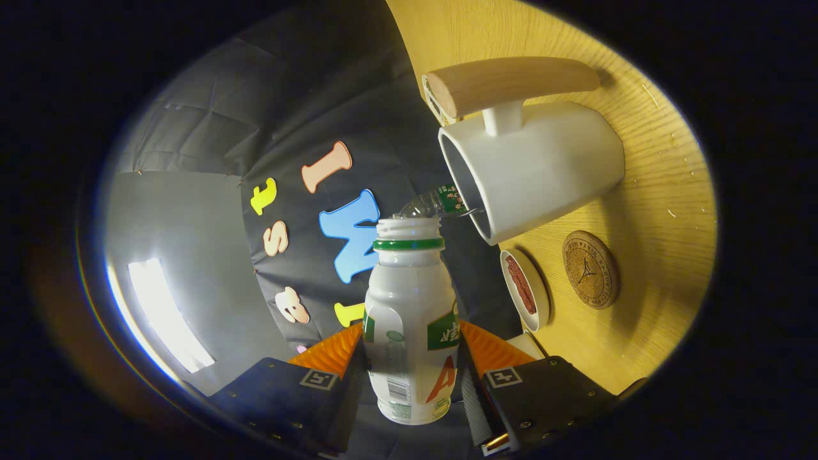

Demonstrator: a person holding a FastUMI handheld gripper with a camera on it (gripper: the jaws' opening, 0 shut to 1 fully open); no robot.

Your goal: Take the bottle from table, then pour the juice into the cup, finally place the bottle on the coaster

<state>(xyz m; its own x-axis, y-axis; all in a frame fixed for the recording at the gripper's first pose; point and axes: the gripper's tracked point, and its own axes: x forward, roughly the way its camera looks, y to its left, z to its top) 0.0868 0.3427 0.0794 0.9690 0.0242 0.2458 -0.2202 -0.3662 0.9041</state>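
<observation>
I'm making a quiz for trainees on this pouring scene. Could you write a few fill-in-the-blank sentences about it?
1. The gripper is shut on the ____, one finger pressing each side.
2. The bottle has no ____ on its open mouth.
3. The white cup has a handle made of ____.
4. The round cork ____ lies on the table beside a small white dish.

Missing words: bottle; cap; wood; coaster

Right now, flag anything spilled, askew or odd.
No spill visible. The gripper is shut on the uncapped bottle, tipped toward the white cup, mouth still short of its rim. A clear bottle lies behind. The coaster is bare.
</observation>
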